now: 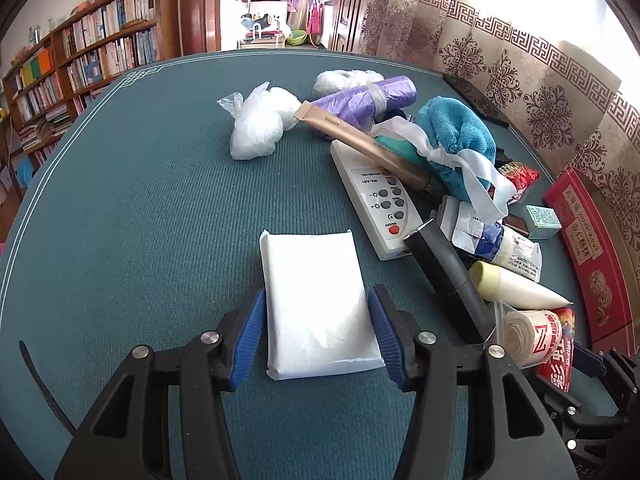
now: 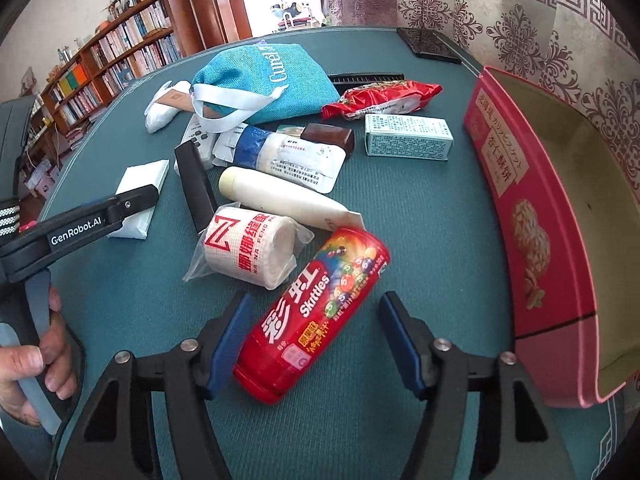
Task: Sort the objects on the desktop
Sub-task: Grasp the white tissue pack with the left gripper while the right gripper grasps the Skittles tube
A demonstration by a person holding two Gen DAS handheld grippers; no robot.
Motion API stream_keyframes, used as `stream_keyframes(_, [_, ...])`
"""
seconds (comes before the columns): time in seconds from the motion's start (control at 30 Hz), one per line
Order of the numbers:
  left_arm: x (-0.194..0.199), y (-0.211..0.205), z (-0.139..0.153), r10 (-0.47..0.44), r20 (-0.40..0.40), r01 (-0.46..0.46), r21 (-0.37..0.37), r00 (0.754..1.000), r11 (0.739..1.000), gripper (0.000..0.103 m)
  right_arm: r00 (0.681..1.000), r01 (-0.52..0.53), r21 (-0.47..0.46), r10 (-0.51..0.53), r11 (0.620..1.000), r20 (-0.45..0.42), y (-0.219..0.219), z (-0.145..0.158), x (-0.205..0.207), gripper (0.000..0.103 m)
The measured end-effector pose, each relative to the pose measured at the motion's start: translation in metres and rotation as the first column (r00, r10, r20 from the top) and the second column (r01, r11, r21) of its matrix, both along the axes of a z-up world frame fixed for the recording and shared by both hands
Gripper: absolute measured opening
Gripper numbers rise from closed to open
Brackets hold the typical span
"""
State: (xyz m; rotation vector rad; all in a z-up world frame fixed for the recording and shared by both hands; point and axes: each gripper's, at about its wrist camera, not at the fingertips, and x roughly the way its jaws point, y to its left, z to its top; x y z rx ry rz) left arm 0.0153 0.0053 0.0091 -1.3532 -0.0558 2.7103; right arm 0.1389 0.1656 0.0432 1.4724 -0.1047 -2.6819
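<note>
The left wrist view shows the left claw (image 1: 316, 334) bracketing one flat white plastic-wrapped tissue pack (image 1: 318, 306). The pack lies on the green textured worktop (image 1: 140, 208), well in from the left edge, with its long axis running straight ahead along the fingers. Both blue pads sit against its long sides, so I judge it gripped, though how firmly I cannot tell.

From the right wrist view, the right claw (image 2: 316, 338) straddles one red cylindrical Skittles candy tube (image 2: 310, 316). The tube lies tilted, its cap end near the left pad and its far end slanting toward the pink open biscuit tin (image 2: 504, 184) along the right edge. The left pad touches the tube; the right pad stands clear, so this claw is open around it. The tube's slant means the pads would meet it askew, not square.

The right hand is nearer the tin. Behind the tube lies a clutter: one white bandage roll (image 2: 250, 250), one cream tube (image 2: 280, 198), one teal drawstring pouch (image 2: 264, 80).
</note>
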Motion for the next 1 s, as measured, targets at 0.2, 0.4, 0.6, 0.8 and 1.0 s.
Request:
stream_keyframes(0.2, [-0.001, 0.018, -0.004, -0.035, 0.004, 0.036, -0.103, 0.999, 0.994, 0.07, 1.0, -0.005, 0.047, 0.006, 0.999, -0.017, -0.009, -0.009, -0.008, 0.058])
stream_keyframes(0.4, [0.0, -0.017, 0.002, 0.006, -0.011, -0.005, 0.101, 1.0, 0.995, 0.051, 1.0, 0.009, -0.028, -0.01, 1.0, -0.028, -0.004, -0.012, -0.019, 0.035])
stream_keyframes(0.6, [0.018, -0.013, 0.024, -0.047, -0.133, 0.068, 0.16, 0.99, 0.985, 0.051, 0.996, 0.015, -0.137, -0.027, 0.991, -0.086, 0.015, -0.005, -0.012, 0.033])
stream_keyframes(0.8, [0.032, 0.004, 0.043, -0.121, -0.205, 0.154, 0.155, 0.971, 0.976, 0.051, 0.988, 0.023, -0.201, -0.053, 0.979, -0.143, 0.032, 0.004, -0.01, 0.033])
stream_keyframes(1.0, [0.044, 0.02, 0.066, -0.158, -0.244, 0.198, 0.151, 0.957, 0.969, 0.051, 0.966, 0.07, -0.199, -0.116, 0.978, -0.232, 0.047, 0.025, 0.003, 0.033])
